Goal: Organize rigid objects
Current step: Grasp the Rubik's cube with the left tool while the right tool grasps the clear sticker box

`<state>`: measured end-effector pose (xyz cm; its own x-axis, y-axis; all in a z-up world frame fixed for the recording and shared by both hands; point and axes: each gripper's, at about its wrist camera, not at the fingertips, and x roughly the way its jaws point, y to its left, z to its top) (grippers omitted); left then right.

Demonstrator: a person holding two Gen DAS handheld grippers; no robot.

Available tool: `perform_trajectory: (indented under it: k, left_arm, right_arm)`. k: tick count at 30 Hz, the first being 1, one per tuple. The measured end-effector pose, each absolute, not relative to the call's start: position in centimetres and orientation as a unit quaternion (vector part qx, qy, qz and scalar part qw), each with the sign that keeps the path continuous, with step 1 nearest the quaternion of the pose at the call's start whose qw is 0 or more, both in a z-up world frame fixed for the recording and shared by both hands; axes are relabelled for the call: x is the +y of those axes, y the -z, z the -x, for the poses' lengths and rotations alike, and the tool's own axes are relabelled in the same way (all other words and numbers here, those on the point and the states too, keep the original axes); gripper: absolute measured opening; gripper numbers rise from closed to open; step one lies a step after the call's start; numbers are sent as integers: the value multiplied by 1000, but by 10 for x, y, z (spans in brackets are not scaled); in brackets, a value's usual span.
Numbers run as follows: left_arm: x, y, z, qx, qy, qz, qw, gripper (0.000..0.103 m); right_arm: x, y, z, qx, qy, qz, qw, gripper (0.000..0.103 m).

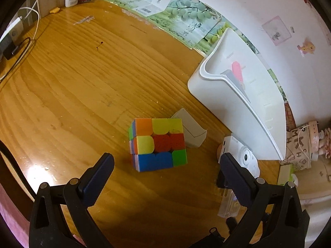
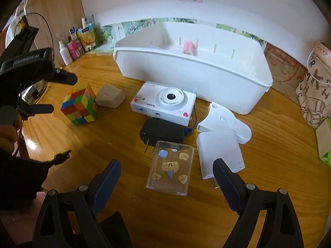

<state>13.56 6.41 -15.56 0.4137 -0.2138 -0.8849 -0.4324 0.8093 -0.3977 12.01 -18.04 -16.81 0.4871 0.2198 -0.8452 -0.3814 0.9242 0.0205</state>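
The puzzle cube (image 1: 158,144) sits on the wooden table (image 1: 72,82), just ahead of the left gripper (image 1: 165,163), whose jaws are spread and empty. Beside the cube, toward the white bin (image 2: 192,70), lies a grey block (image 2: 110,98). The right gripper (image 2: 166,173), also spread, hovers over a clear case (image 2: 170,170). The camera (image 2: 165,104) half hides a black adapter (image 2: 162,133).

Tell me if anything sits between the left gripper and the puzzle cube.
Nothing visible does. The left gripper is open, with bare table between it and the puzzle cube. The grey block lies behind the cube, and the toy camera sits off to the side.
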Motion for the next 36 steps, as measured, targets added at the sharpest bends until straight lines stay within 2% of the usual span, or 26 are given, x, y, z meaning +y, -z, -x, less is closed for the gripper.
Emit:
perform_trajectory:
  k: [12, 15, 19, 21, 24, 29, 36]
  left_arm:
    - [71, 173, -142, 534, -84, 323, 776, 101]
    - [74, 177, -143, 532, -92, 326, 776, 97]
    - [79, 183, -142, 534, -97, 336, 770, 90]
    - [80, 187, -142, 539, -97, 338, 766, 89]
    - [80, 190, -142, 540, -92, 340, 765, 82]
    - [78, 191, -141, 534, -72, 348, 767, 69]
    - [80, 189, -136, 540, -63, 345, 766, 69]
  right_arm:
    - [-169, 184, -131, 507, -192, 106, 833, 89]
    - [-166, 192, -133, 524, -195, 110, 822, 82]
    - [-168, 194, -135, 530, -189, 107, 820, 77]
    - [-170, 194, -134, 531, -183, 108, 821, 73]
    - [-175, 193, -135, 530, -169, 105, 824, 53]
    - [-179, 192, -133, 532, -168, 100, 824, 53]
    - [-171, 191, -125, 535, -165, 114, 820, 53]
